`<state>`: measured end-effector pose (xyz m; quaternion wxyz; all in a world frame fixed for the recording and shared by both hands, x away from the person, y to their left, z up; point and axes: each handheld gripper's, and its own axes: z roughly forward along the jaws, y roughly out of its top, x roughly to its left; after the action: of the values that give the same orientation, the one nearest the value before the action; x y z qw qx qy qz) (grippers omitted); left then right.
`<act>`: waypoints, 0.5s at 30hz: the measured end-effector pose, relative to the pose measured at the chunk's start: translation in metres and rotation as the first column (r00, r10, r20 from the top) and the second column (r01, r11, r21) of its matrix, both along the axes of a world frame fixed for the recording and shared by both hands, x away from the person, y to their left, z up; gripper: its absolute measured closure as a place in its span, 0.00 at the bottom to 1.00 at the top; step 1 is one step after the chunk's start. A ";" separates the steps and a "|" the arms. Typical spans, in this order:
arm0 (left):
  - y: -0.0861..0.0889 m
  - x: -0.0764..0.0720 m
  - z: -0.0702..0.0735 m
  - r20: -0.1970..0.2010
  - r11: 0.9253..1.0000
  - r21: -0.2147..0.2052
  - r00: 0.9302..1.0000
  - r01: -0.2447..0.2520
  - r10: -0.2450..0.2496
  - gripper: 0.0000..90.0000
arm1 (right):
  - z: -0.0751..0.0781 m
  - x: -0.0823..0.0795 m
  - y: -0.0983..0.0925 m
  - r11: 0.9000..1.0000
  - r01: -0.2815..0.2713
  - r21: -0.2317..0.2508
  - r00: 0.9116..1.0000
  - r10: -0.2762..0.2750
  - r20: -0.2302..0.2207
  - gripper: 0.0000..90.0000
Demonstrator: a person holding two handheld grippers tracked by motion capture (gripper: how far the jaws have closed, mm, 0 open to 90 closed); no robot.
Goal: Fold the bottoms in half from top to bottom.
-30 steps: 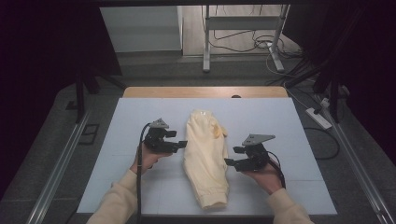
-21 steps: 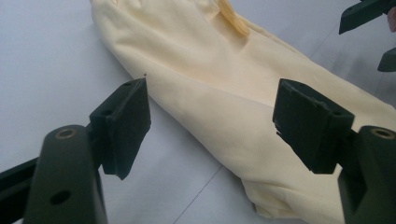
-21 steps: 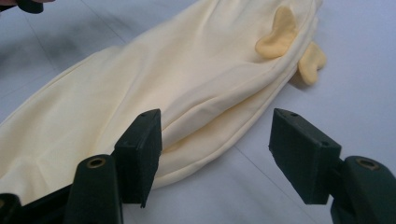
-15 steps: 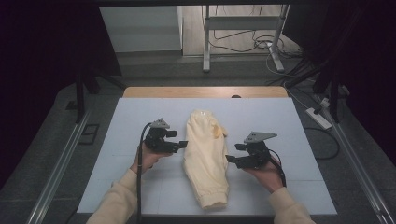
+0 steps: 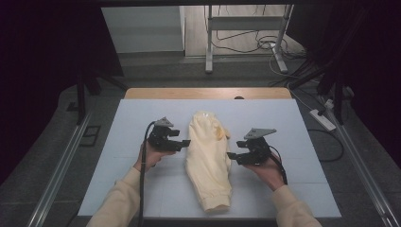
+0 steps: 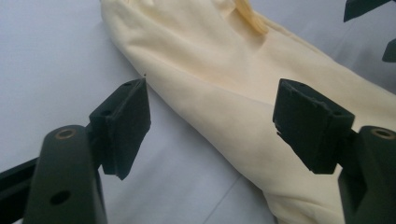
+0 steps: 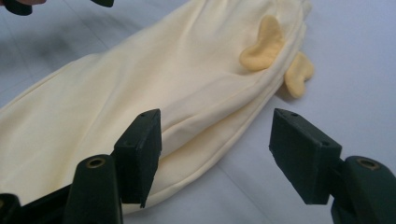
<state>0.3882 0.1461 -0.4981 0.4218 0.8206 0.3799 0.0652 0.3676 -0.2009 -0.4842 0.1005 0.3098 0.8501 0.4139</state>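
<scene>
A pale yellow folded garment (image 5: 208,156) lies lengthwise in the middle of the white table mat (image 5: 118,142). Two darker yellow ear-shaped flaps (image 7: 271,46) stick out near its far end. My left gripper (image 5: 187,142) hovers at the garment's left edge, jaws open and pointing at it, with the cloth edge (image 6: 215,116) below and between the pads, untouched. At the right edge my right gripper (image 5: 230,155) is open too, its pads straddling the folded hem (image 7: 210,140) without pressing on it. A hand holds each gripper from the near side.
The mat covers a wooden table (image 5: 208,92) whose far edge shows beyond it. Metal rails (image 5: 56,175) run along both sides. A power strip (image 5: 322,120) and cables lie on the floor at the right; a frame's legs (image 5: 208,42) stand behind.
</scene>
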 end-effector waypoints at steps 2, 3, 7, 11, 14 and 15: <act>-0.002 0.004 -0.002 -0.008 1.000 0.005 1.000 -0.002 0.002 0.30 | 0.001 0.005 0.001 1.000 0.006 -0.001 1.000 -0.006 0.001 0.38; -0.003 0.007 -0.002 -0.013 1.000 0.005 1.000 -0.004 0.004 0.30 | 0.001 0.008 0.002 1.000 0.008 0.000 1.000 -0.008 -0.001 0.38; -0.006 0.016 -0.002 -0.020 1.000 0.023 1.000 -0.010 0.011 0.30 | 0.003 0.018 0.008 1.000 0.009 -0.003 1.000 -0.009 -0.003 0.38; -0.007 0.025 -0.001 -0.023 0.999 0.032 1.000 -0.019 0.020 0.30 | 0.004 0.027 0.015 1.000 0.011 -0.001 1.000 -0.011 -0.010 0.38; -0.008 0.030 -0.001 -0.026 0.999 0.041 0.999 -0.018 0.019 0.30 | 0.004 0.033 0.019 1.000 0.013 -0.001 1.000 -0.013 -0.016 0.38; -0.009 0.031 -0.001 -0.024 0.999 0.045 1.000 -0.016 0.017 0.30 | 0.004 0.035 0.020 1.000 0.014 -0.003 1.000 -0.014 -0.017 0.38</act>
<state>0.4192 0.1372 -0.4986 0.3979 0.8275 0.3903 0.0670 0.4025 -0.1805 -0.4800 0.0966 0.3192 0.8492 0.4095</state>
